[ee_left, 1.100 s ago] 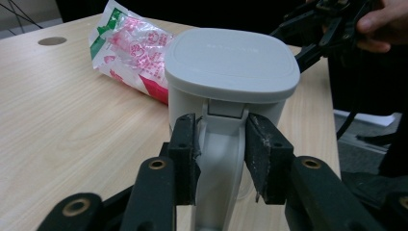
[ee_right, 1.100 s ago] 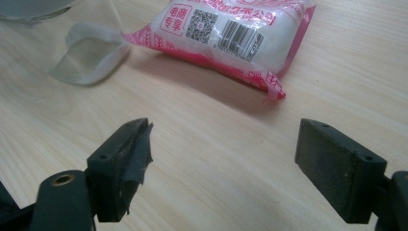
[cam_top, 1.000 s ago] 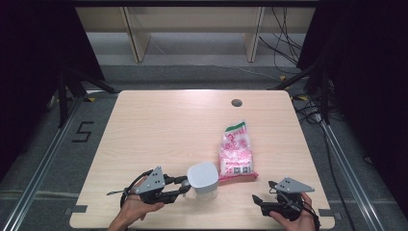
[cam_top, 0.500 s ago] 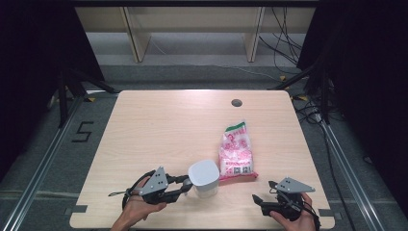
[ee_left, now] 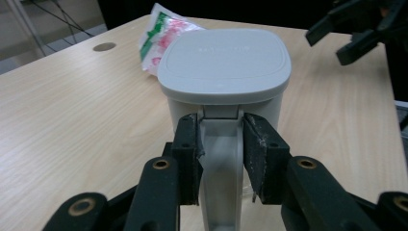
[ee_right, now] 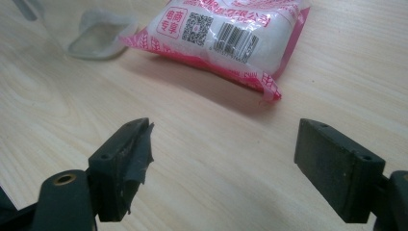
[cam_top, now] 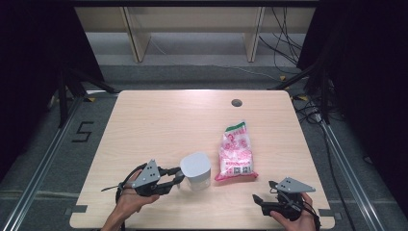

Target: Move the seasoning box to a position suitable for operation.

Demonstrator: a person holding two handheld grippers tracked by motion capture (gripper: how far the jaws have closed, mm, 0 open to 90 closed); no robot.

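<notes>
Here the left gripper (cam_top: pixel 175 179) clamps the handle of the white lidded jug (cam_top: pixel 196 169), which stands on the desk (cam_top: pixel 159 125) near its front edge. Just beside it lies a pink bag (cam_top: pixel 235 151). The right gripper (cam_top: pixel 257 201) rests with jaws apart, holding nothing.

In the high view the table (cam_top: pixel 159 125) takes the middle of the frame, with a small round hole (cam_top: pixel 236 102) near its upper edge, right of centre. The lidded container (cam_top: pixel 196 169) stands low and just left of centre; the bag (cam_top: pixel 235 152) lies just to its right, running up the frame. The left gripper (cam_top: pixel 177 177) sits at the container's left side, its jaws on either side of the handle (ee_left: pixel 220 159). The right gripper (cam_top: pixel 258 202) rests at lower right, below the bag and apart from it.
</notes>
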